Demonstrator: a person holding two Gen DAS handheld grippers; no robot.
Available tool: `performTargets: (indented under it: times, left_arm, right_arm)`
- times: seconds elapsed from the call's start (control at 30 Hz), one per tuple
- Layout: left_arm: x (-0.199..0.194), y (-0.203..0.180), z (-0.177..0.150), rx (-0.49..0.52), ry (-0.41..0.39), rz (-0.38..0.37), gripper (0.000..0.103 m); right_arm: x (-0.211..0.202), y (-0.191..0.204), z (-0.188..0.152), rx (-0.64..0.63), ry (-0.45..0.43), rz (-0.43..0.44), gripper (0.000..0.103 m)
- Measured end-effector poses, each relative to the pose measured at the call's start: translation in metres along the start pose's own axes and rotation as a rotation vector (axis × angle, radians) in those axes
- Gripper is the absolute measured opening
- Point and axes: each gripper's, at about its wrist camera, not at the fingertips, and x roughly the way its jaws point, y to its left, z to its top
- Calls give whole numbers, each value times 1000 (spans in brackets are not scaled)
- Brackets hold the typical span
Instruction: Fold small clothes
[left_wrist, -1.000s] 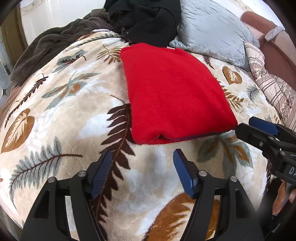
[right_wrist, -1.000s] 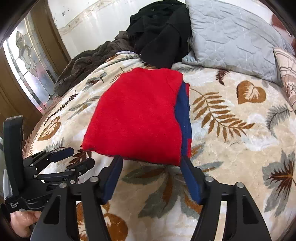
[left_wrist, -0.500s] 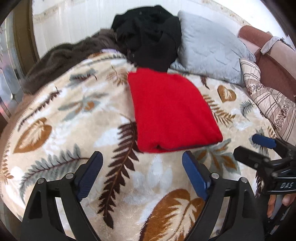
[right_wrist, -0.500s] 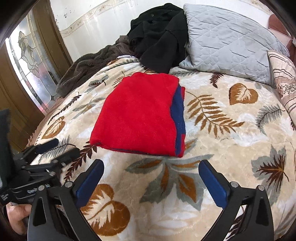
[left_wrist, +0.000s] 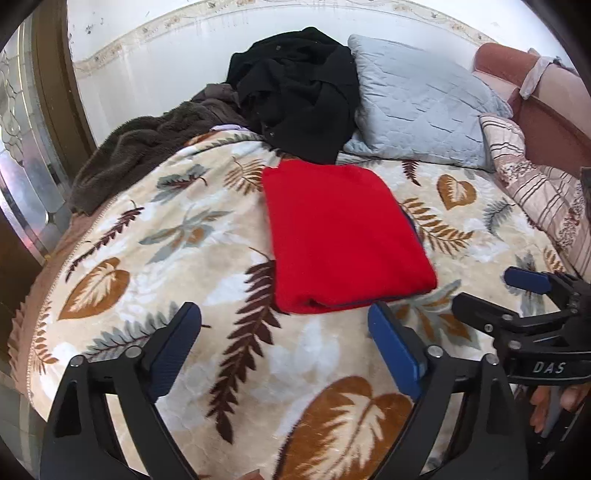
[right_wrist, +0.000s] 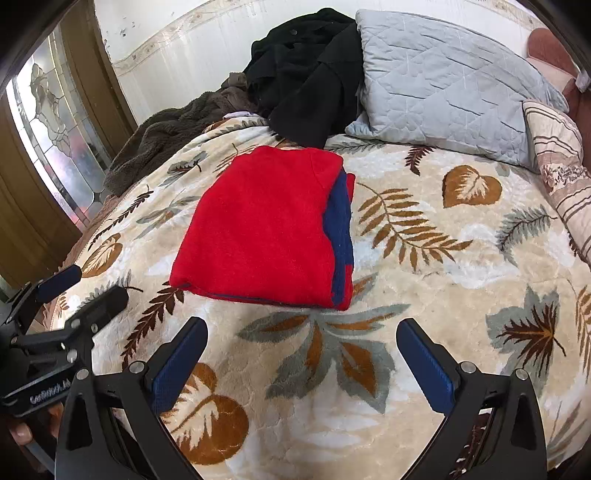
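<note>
My left claw (left_wrist: 284, 343) hangs above the near edge of the bed, its blue pads spread wide with nothing between them. My right claw (right_wrist: 303, 354) hangs the same way, pads far apart and empty. Each claw shows at the edge of the other's view: the right one at the right of the left-wrist view (left_wrist: 517, 295), the left one at the left of the right-wrist view (right_wrist: 81, 288).

The red garment (left_wrist: 340, 236) lies folded into a neat rectangle on the leaf-patterned blanket (left_wrist: 184, 258), just beyond both claws and touching neither. In the right-wrist view a dark blue strip (right_wrist: 341, 236) shows along its right side. At its far edge it sits just beside a heap of black clothing (left_wrist: 299, 88). A grey quilted pillow (left_wrist: 417, 110) lies far right, a brown fleece throw (left_wrist: 147, 147) far left, and a striped cushion (left_wrist: 535, 184) at the right.
</note>
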Motion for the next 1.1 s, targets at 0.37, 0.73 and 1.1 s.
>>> performTargets:
  times: [0.37,0.73,1.1]
  left_arm:
    - [1,-8,0,23,15,14,95]
    - [5,-12,0,30,36,-7,95]
    - [5,-12,1,39,14,23,95]
  right_arm:
    - [-4,1,4,-15,-6,-9,103]
    - [-6,-1,3,-15,-9,-16,103]
    - [-7,-5,4,-14,-10,-16,103]
